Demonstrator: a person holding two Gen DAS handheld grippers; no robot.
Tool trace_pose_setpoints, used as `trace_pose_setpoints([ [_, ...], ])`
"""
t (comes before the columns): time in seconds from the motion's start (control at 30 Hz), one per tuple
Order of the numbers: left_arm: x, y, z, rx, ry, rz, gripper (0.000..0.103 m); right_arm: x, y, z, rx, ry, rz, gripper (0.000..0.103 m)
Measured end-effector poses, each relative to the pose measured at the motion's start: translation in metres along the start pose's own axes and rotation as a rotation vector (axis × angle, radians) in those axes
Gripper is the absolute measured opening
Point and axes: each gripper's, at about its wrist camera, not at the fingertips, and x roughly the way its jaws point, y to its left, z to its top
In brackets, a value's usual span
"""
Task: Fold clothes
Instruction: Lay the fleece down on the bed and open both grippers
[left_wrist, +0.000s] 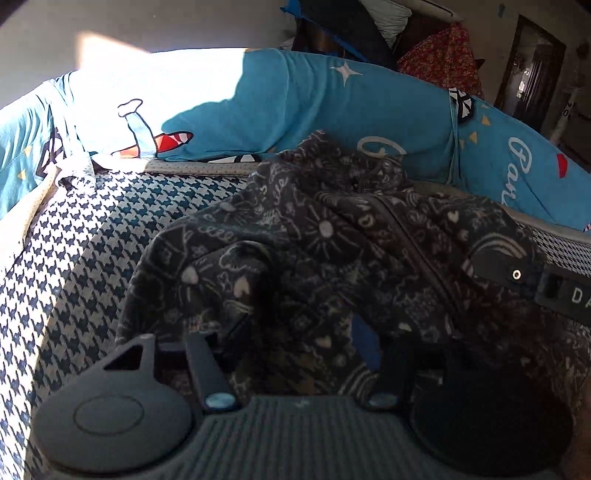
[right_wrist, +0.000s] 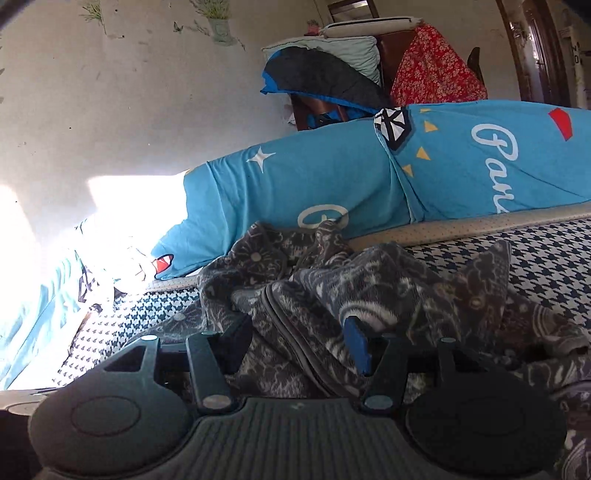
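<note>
A dark fleece garment (left_wrist: 332, 229) with a pale doodle print and a zip lies crumpled on the houndstooth bed sheet (left_wrist: 92, 240). My left gripper (left_wrist: 314, 325) hovers low over its near edge, jaws apart, the blue pad (left_wrist: 365, 343) on the right; cloth lies loose beneath and between the fingers. A black finger of my right gripper (left_wrist: 517, 275) reaches in from the right onto the garment. In the right wrist view the same garment (right_wrist: 388, 280) is bunched in front of my right gripper (right_wrist: 295, 339), which is open with slack folds between its fingers (right_wrist: 356, 343).
A long blue printed bolster or quilt (left_wrist: 295, 103) (right_wrist: 314, 177) runs along the far side of the bed against the wall. Behind it stand a chair with dark clothing (right_wrist: 321, 74) and a red floral cloth (right_wrist: 432, 66). Bright sunlight washes out the left side.
</note>
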Motion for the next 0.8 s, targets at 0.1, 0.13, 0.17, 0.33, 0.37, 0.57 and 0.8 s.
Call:
trace_pose_setpoints([
  [0.1, -0.005, -0.004, -0.013, 0.027, 0.003, 0.012, 0.061, -0.014, -0.002, -0.014, 0.002, 0.025, 0.005, 0.055],
  [0.13, -0.006, -0.002, -0.017, 0.019, 0.012, 0.008, 0.061, -0.017, -0.002, -0.017, -0.001, 0.032, 0.006, 0.055],
  [0.17, -0.007, -0.001, -0.022, 0.011, 0.022, 0.003, 0.061, -0.020, -0.002, -0.020, -0.006, 0.038, 0.007, 0.055],
  [0.33, -0.016, 0.008, -0.040, -0.008, 0.031, -0.003, 0.062, -0.033, -0.001, -0.034, -0.031, 0.066, 0.007, 0.056],
  [0.37, -0.018, 0.010, -0.043, -0.010, 0.030, -0.002, 0.063, -0.037, -0.001, -0.036, -0.034, 0.069, 0.008, 0.056],
  [0.57, -0.029, 0.024, -0.069, -0.039, 0.057, -0.009, 0.067, -0.063, -0.002, -0.054, -0.061, 0.085, 0.015, 0.058],
  [0.8, -0.039, 0.026, -0.105, 0.047, 0.066, 0.043, 0.068, -0.094, 0.010, -0.088, -0.159, 0.130, 0.036, 0.061],
])
